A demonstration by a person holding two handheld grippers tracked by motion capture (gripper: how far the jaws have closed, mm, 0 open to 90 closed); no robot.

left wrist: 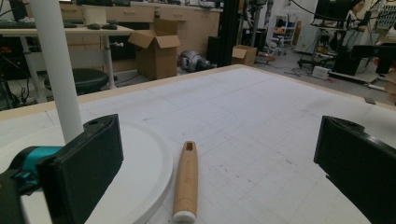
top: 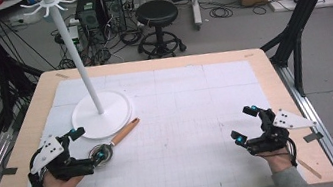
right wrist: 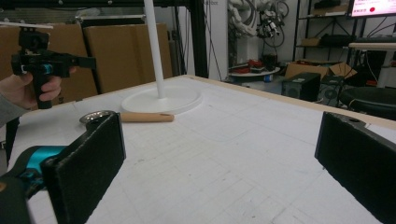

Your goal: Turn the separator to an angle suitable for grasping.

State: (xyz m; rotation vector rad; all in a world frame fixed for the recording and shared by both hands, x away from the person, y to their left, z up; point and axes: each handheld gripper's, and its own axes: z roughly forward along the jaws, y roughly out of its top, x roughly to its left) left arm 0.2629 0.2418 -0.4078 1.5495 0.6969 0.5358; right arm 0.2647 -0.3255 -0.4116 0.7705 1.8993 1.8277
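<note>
My left tongs (top: pixel 87 145) are wide open around the little strainer (top: pixel 111 143) near the table's left edge, ready to grab; my right tongs (top: pixel 243 124) wait open, holding nothing

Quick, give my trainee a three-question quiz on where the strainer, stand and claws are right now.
1. True or false: the left claw is shut on the strainer.
2. The wooden handle lies beside: A) the stand base B) the right claw C) the table edge.
3. Fill in: the right claw's jaws are ____.

Key: 1 false, its jaws stand open above the handle; 2 A; 3 open.
</note>
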